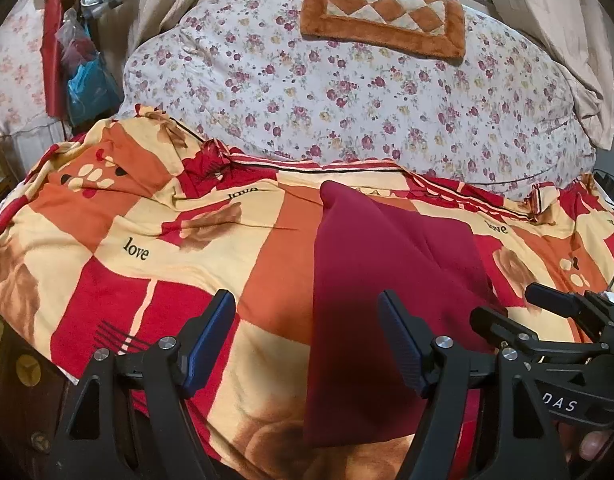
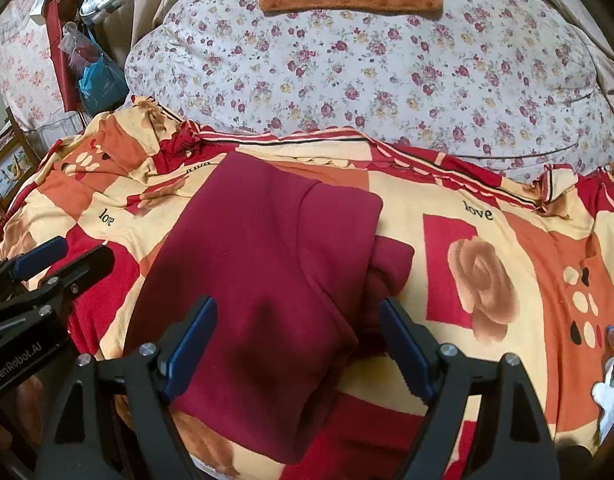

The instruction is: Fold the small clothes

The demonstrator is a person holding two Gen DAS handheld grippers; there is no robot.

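Note:
A dark red garment (image 1: 387, 280) (image 2: 267, 248) lies folded and flat on the red, orange and cream bedspread (image 1: 147, 240) (image 2: 507, 280); a second layer pokes out at its right edge. My left gripper (image 1: 307, 320) stands open just above the garment's left part, with nothing pinched between its blue pads. My right gripper (image 2: 299, 320) is open too, over the garment's near right portion, its pads off the cloth. Each gripper also shows in the other's view: the right gripper (image 1: 515, 306) at the right, the left gripper (image 2: 67, 258) at the left.
A bulky floral quilt (image 1: 347, 100) (image 2: 367, 72) fills the back of the bed, with an orange and white cushion (image 1: 383, 12) on top. Plastic bags (image 1: 83, 80) hang at the left beside a curtain. A white object (image 2: 611, 368) lies at the right edge.

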